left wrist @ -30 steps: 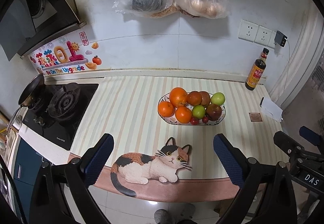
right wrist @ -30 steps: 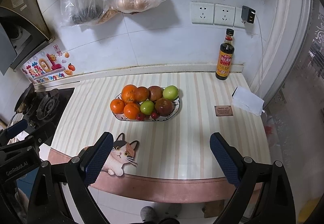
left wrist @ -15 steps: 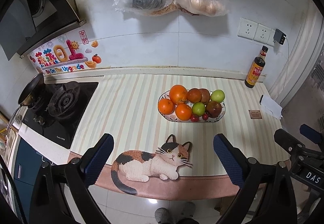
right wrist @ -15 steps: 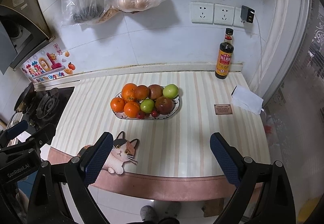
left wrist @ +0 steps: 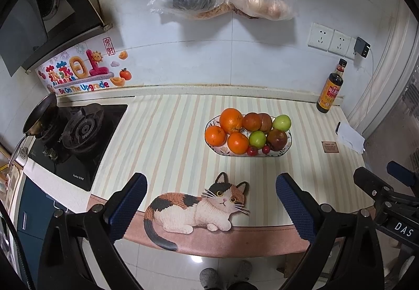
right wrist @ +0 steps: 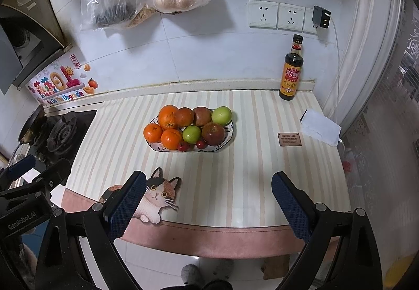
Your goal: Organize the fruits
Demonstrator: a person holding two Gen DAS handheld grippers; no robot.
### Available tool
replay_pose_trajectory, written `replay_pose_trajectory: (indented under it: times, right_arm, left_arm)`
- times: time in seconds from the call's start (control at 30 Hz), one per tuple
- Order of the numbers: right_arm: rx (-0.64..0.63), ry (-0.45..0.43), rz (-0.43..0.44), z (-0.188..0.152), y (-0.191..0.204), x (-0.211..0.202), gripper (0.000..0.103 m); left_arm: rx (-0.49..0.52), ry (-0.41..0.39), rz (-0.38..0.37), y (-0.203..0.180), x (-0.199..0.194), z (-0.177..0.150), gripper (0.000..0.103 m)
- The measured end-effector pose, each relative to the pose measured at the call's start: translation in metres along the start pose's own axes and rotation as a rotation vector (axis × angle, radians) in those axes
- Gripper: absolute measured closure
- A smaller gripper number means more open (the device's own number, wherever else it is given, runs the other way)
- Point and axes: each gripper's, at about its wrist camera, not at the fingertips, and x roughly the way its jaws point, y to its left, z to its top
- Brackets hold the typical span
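The fruit plate [left wrist: 287, 143] sits mid-counter, well ahead of both grippers: the left gripper [left wrist: 210, 202] and right gripper [right wrist: 208, 201] hang at the counter's near edge with jaws spread wide and nothing between them, their blue pads [left wrist: 131, 201] finely cross-hatched. The plate is a shallow oval of white patterned ceramic heaped with three dimpled oranges [left wrist: 231, 120], two smooth green apples [left wrist: 257, 139], dull reddish-brown round fruits [left wrist: 277, 139] and two small glossy red ones [left wrist: 252, 150] at its near rim. It rests on a striped mat [left wrist: 167, 138] printed with a fluffy calico cat [left wrist: 199, 207].
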Motion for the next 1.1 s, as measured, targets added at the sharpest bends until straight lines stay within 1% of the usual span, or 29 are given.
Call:
replay_pose_trajectory:
  times: [1.1]
  right_arm:
    - [0.005,0.012,-0.005,-0.0066,0.0074,0.0040,0.004]
  left_arm:
    - [0.009,0.009,-0.013,-0.0006,0.0052,-0.0029,0.002]
